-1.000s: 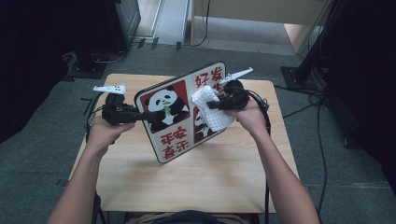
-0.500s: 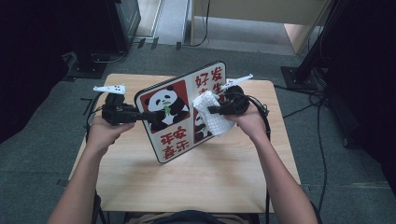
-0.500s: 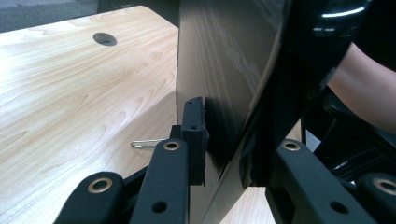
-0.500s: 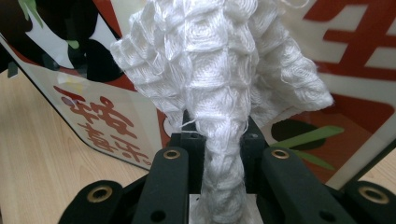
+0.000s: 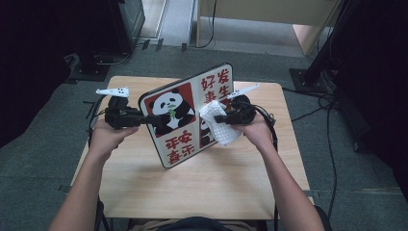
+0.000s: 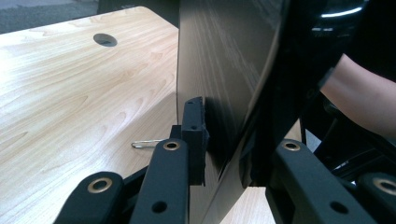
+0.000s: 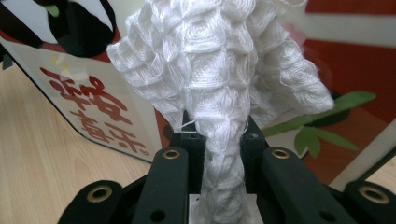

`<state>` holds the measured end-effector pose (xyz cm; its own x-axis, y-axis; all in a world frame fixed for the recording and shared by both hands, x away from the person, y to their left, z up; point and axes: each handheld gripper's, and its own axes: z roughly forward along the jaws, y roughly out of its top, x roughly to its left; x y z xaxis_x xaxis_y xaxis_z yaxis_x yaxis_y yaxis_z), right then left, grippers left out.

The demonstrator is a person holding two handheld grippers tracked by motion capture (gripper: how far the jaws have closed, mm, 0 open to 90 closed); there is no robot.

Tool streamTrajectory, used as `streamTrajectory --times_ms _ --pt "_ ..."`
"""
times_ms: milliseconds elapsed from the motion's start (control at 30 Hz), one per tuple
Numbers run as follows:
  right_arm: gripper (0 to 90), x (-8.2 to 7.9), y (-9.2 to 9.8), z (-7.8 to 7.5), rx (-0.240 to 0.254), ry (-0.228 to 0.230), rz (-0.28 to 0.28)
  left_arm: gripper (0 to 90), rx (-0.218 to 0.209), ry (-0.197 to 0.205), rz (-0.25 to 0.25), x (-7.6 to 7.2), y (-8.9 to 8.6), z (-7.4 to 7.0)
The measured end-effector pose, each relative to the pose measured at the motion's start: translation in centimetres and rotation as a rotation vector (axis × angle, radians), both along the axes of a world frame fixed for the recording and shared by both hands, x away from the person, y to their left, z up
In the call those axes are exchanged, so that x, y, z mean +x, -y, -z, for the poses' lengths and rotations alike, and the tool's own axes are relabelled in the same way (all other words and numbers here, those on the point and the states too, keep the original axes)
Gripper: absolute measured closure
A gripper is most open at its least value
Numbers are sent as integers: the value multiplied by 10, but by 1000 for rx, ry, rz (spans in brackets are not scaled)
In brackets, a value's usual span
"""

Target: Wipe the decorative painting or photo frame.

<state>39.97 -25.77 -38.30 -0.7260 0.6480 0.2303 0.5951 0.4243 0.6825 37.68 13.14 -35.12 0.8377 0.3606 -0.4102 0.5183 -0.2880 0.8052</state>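
Above wooden surface (image 5: 144, 183), wiping panda sign (image 5: 187, 113) held upright at its edge by left gripper (image 5: 153, 119) fingers, right gripper (image 5: 222, 118) clenching white cloth (image 5: 219, 122) against it; likely needing further strokes next.

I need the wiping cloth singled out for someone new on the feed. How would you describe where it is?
Start at the wooden table and find the panda board held up on edge at its middle. Against the board's picture face, on its right half, is the white waffle-weave cloth, pinched in the right gripper. It is the soft, crumpled white thing there; the board is rigid and printed.
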Motion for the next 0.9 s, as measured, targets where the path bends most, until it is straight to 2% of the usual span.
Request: streamTrajectory --times_ms 100,367,500,700,833,900 --pt "784 -2 1 6 10 6 7 754 -4 -7 -2 1 0 0" --pt "784 -3 2 17 -18 -7 20 754 -5 -7 -2 0 0 0" --pt "784 -3 4 20 -14 -3 22 754 -6 -8 -3 0 0 0" --pt "782 -4 6 33 -26 -33 30 754 -2 -4 0 0 0 0" --pt "783 -6 7 39 -21 -24 34 755 -2 -4 -2 0 0 0" --pt "783 -7 7 43 -24 -35 35 755 -2 -5 -1 0 0 0"
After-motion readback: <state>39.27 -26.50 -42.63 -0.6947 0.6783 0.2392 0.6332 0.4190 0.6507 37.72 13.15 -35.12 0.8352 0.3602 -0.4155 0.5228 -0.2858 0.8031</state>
